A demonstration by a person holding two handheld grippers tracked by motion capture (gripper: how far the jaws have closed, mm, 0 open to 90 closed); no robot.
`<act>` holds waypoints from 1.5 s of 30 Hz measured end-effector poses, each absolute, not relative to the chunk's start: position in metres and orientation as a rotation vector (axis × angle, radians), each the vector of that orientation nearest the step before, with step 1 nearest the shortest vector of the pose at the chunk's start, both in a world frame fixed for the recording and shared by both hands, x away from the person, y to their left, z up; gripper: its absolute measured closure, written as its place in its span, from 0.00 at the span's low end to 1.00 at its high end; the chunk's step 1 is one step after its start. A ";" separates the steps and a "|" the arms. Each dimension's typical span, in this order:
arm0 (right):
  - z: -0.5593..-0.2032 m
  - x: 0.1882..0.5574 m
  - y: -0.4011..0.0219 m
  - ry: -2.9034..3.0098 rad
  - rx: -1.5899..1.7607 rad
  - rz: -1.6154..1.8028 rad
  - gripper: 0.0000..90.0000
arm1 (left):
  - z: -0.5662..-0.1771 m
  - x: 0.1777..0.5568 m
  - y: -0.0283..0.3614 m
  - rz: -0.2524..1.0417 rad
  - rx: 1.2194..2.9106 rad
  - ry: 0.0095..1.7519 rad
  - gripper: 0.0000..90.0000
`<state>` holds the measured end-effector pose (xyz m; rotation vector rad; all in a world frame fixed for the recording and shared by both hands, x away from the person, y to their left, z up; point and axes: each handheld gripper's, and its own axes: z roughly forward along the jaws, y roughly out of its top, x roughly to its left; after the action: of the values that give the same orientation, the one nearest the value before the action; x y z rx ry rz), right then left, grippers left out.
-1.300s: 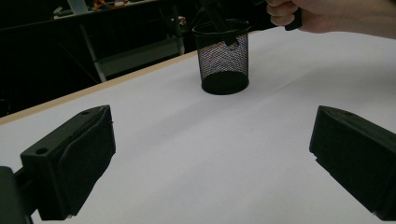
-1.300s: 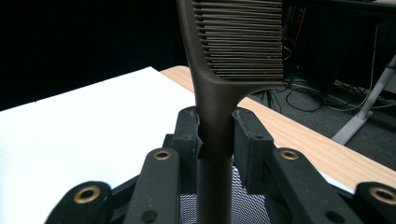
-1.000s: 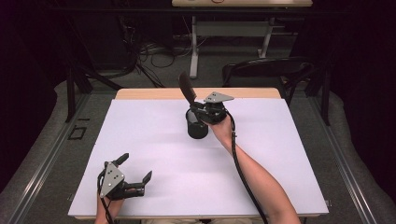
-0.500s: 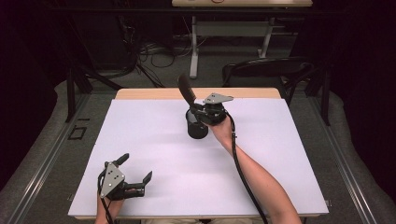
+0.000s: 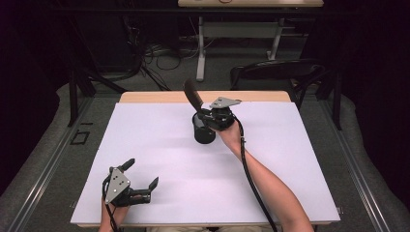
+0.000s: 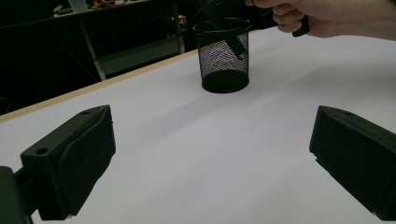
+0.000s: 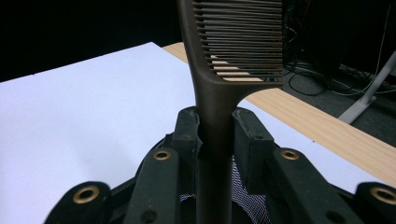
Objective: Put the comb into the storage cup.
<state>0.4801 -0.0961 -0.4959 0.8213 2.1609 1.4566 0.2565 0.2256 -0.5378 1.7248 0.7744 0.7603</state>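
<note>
Two grippers on the table in the high view: the left gripper, near the front edge, is spread and empty; the right gripper pinches a brown comb over a mesh cup toward the far edge. Left gripper view: handle inside the cup. Right gripper view: handle clamped, teeth upward. Judged light, stiff, smooth; grip the handle, not the teeth.

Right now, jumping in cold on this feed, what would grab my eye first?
The brown comb, clamped by its handle between the right gripper's jaws and held over the black mesh cup near the far middle of the white table. Next, the left gripper, jaws wide open and holding nothing, low at the table's near left corner.
</note>
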 end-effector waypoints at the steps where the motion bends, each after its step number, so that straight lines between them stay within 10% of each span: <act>1: -0.496 0.480 -0.097 2.160 0.820 1.456 0.80 | -0.538 0.256 0.226 0.762 1.725 0.773 0.00; 26: -0.471 0.461 -0.122 2.311 0.826 1.437 0.18 | -0.537 0.259 0.221 0.754 1.734 0.762 0.00; 45: -0.470 0.443 -0.141 2.398 0.831 1.390 0.02 | -0.537 0.262 0.215 0.747 1.745 0.739 0.00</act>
<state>0.4426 -0.1414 -0.4698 0.8312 2.3984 1.3903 0.2624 0.2154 -0.5373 1.7448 0.7387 0.7471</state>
